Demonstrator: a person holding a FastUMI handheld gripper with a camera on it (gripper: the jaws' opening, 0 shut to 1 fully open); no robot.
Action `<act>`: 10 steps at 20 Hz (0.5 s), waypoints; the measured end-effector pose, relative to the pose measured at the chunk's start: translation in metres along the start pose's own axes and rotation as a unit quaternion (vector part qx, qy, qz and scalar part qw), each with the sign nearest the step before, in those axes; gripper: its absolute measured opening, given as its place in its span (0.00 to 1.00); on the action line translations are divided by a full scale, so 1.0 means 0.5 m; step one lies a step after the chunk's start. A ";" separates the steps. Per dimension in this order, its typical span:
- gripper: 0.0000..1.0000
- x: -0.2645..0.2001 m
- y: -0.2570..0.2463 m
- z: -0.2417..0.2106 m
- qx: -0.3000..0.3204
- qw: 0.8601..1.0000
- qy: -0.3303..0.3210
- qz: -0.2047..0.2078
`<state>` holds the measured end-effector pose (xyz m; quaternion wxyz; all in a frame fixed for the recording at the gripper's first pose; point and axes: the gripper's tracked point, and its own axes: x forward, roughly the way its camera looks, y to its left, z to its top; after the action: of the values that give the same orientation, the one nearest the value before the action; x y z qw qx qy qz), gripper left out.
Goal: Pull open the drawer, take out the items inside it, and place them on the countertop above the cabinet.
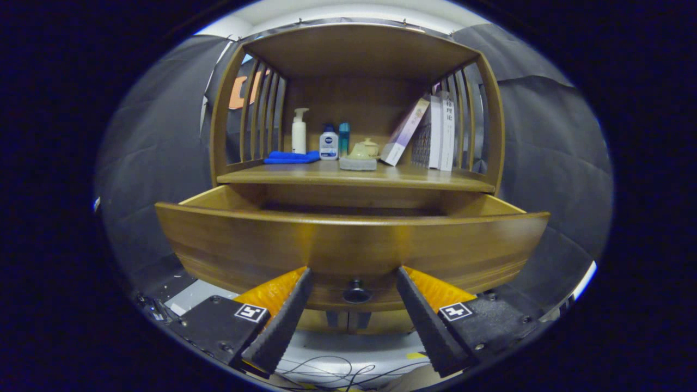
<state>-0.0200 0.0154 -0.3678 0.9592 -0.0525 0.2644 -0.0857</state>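
dead ahead at twelve o'clock, the knob (356,291) sits between the spread, untouching fingers of the gripper (354,283); the drawer (348,239) is open, long axis nine-to-three, its contents hidden.

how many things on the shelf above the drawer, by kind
bottles: 3, pump bottle, white bottle, teal bottle
blue cloth: 1
teapot on its tray: 1
books: about 4, hard to separate
total: about 9
tool open around the drawer knob

- My wooden drawer (348,239) sits pulled out across the frame's middle, its dark round knob (356,291) low at centre.
- The countertop (354,177) spans just above it.
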 end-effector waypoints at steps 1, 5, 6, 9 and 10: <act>1.00 0.015 0.000 0.013 -0.004 1.000 -0.007 0.000; 1.00 0.055 0.010 0.029 0.001 1.000 0.007 0.002; 1.00 0.066 0.010 0.033 0.002 1.000 0.011 0.001; 1.00 0.098 0.009 0.045 -0.007 1.000 0.012 -0.005; 1.00 0.113 0.009 0.050 -0.014 1.000 0.014 -0.007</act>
<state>0.0412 0.0101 -0.3751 0.9541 -0.0667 0.2781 -0.0895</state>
